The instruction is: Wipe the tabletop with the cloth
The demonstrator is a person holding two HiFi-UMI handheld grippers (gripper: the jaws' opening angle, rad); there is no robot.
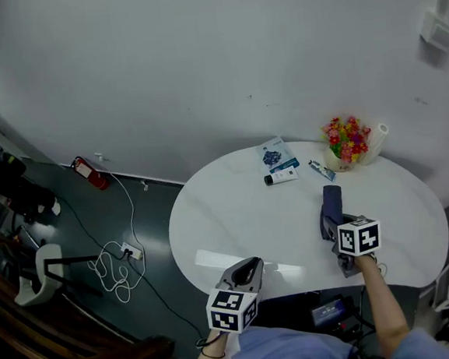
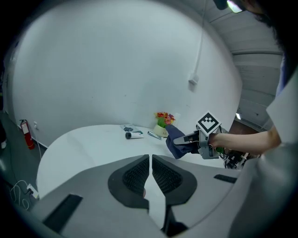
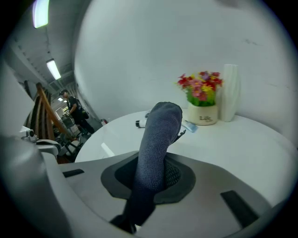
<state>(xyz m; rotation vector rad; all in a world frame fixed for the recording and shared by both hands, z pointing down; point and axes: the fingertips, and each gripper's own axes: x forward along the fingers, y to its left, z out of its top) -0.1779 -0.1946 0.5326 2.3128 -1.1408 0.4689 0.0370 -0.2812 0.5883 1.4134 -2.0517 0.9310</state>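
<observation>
On the table (image 1: 236, 221), flowers (image 1: 344, 141) stand at the far edge, a roll (image 1: 377, 138) just right of them. A tube (image 1: 322, 171) lies just left, a second tube (image 1: 280, 177) farther left, a packet (image 1: 272, 154) behind it. Nearer, the cloth (image 1: 332, 200) sits in the right gripper's (image 1: 330, 222) jaws; the left gripper (image 1: 252, 266) is at the near edge.

left hand-held gripper (image 2: 151, 161): jaws together, seemingly empty | cloth (image 2: 175, 141) over table (image 2: 84, 148)

Dim, cool, even light. Soft glare streak on glossy white oval tabletop (image 1: 235, 213) nr front edge. Blown-out ceiling strip lights (image 3: 53, 69) upper left. Gripper views: heavy fisheye, black vignetted corners. Bottom of dark blue knit cloth (image 3: 156, 139) in shadow.
</observation>
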